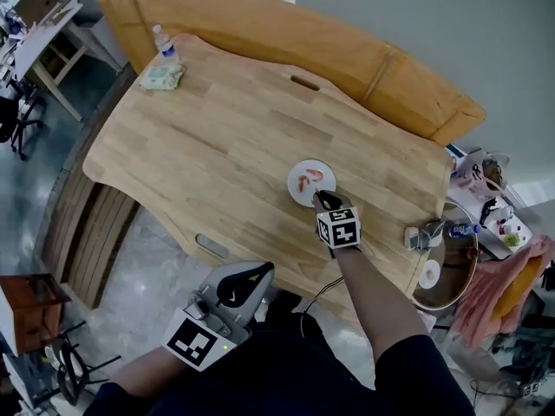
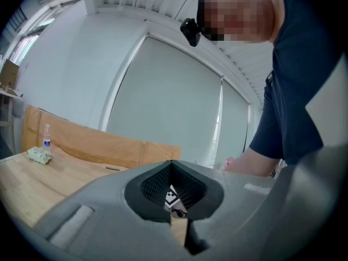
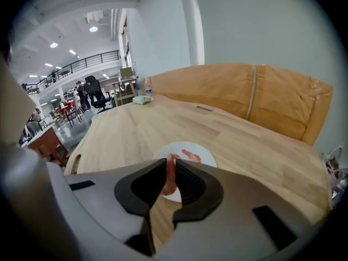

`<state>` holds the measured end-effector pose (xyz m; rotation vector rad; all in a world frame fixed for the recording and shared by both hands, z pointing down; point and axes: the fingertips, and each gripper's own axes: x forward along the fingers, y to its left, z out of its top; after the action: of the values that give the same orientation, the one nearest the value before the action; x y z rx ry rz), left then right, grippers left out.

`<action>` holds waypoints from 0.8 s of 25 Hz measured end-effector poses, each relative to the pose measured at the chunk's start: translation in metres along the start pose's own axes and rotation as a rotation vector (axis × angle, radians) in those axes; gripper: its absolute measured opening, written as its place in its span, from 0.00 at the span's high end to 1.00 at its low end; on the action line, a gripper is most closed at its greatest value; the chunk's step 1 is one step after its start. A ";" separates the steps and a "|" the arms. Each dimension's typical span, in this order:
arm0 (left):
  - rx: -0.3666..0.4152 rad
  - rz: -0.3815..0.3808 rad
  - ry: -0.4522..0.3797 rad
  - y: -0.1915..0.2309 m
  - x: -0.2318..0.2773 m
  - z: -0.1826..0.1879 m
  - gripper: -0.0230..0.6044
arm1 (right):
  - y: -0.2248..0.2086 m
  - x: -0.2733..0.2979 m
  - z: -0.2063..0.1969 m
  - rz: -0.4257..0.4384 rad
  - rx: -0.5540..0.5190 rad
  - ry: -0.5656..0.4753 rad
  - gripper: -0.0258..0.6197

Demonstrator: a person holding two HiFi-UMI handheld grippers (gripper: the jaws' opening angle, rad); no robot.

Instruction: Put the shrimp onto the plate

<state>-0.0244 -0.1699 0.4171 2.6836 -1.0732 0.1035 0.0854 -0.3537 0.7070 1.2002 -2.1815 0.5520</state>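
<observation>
A small white plate (image 1: pixel 299 194) sits near the front right edge of the wooden table (image 1: pixel 217 146). An orange shrimp (image 1: pixel 304 181) lies on it. My right gripper (image 1: pixel 323 198) hovers at the plate's near rim. In the right gripper view its jaws are shut on a pink shrimp (image 3: pixel 169 177) that hangs over the plate (image 3: pixel 209 160), next to a second shrimp (image 3: pixel 191 156) lying there. My left gripper (image 1: pixel 244 286) is held low beside the body, off the table's front edge, jaws together and empty.
A water bottle (image 1: pixel 165 43) and a pale green packet (image 1: pixel 162 77) stand at the table's far left corner. A tan padded panel (image 1: pixel 347 50) runs behind the table. A round side table (image 1: pixel 444 271) with clutter is at the right.
</observation>
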 end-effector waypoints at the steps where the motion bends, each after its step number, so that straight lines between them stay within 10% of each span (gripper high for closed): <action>1: -0.001 0.006 0.003 0.002 0.000 -0.001 0.96 | -0.003 0.008 -0.002 -0.002 -0.008 0.019 0.87; 20: -0.035 0.074 0.049 0.022 -0.010 -0.019 0.96 | -0.025 0.076 -0.031 -0.043 -0.118 0.204 0.86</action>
<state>-0.0465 -0.1740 0.4385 2.5967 -1.1492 0.1618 0.0836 -0.3951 0.7825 1.0765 -1.9837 0.4979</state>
